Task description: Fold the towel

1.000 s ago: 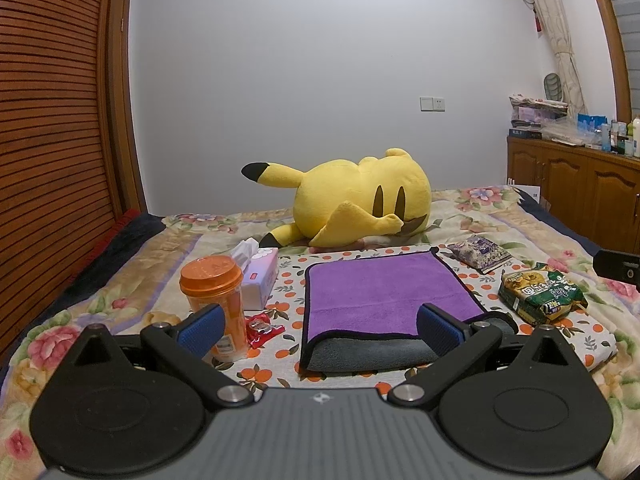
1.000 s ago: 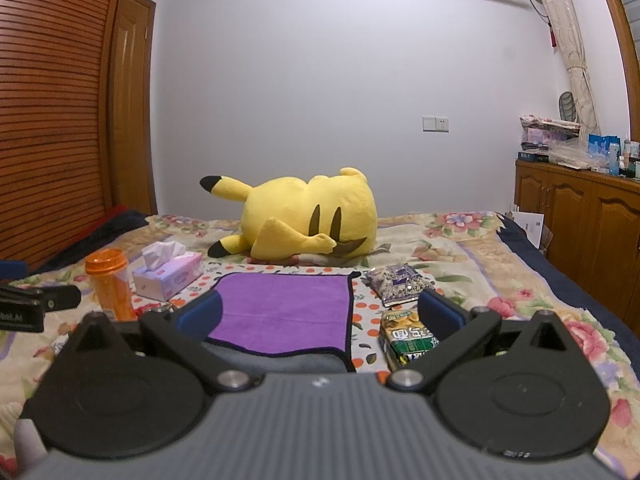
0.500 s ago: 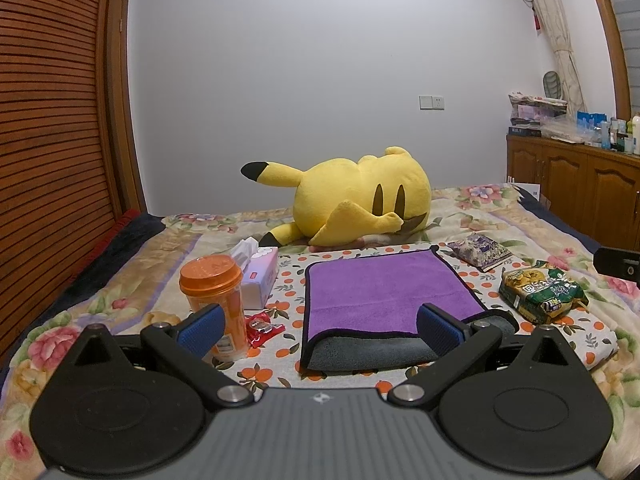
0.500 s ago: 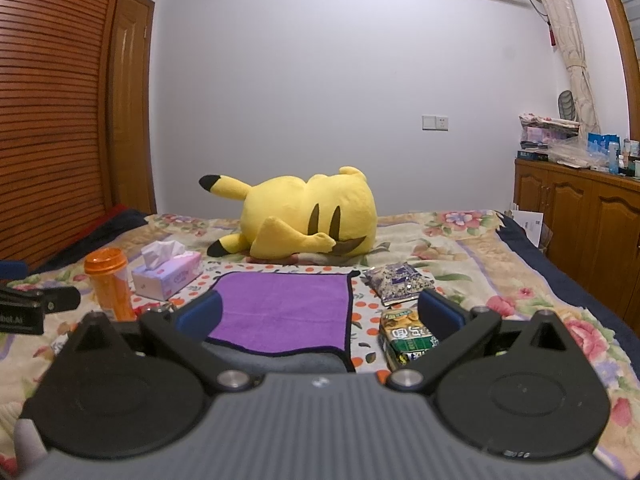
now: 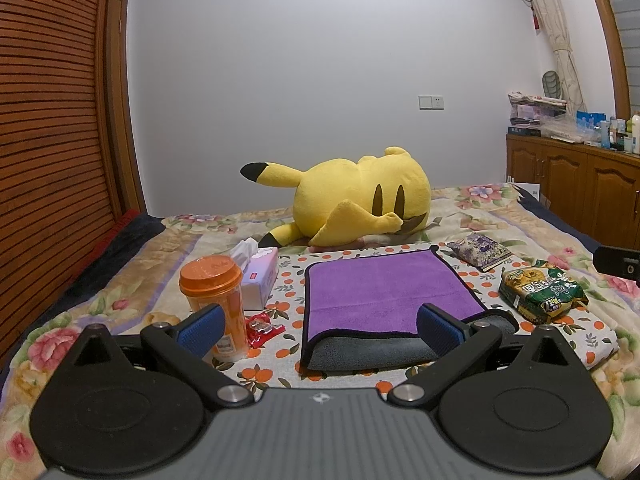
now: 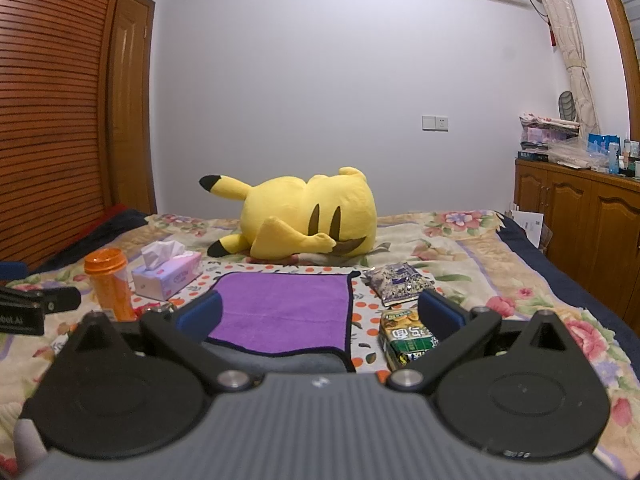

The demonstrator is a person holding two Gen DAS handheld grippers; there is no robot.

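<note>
A purple towel [image 5: 380, 292] with a grey underside and black trim lies on the bed, its purple layer folded over the grey one, whose near strip shows. It also shows in the right wrist view [image 6: 284, 308]. My left gripper [image 5: 320, 330] is open and empty, held above the towel's near edge. My right gripper [image 6: 320, 316] is open and empty, over the towel's near right corner. The right gripper's body shows at the far right of the left wrist view [image 5: 618, 261], and the left gripper's body at the far left of the right wrist view [image 6: 36, 304].
A yellow plush toy [image 5: 356, 196] lies behind the towel. An orange-lidded cup [image 5: 214, 300], a tissue box [image 5: 258, 276] and a red wrapper [image 5: 262, 326] are on the left. Snack packs [image 5: 540, 290] [image 5: 480, 250] lie on the right. A wooden cabinet [image 5: 580, 184] stands at far right.
Both grippers have held almost still, jaws open throughout. The towel has not moved.
</note>
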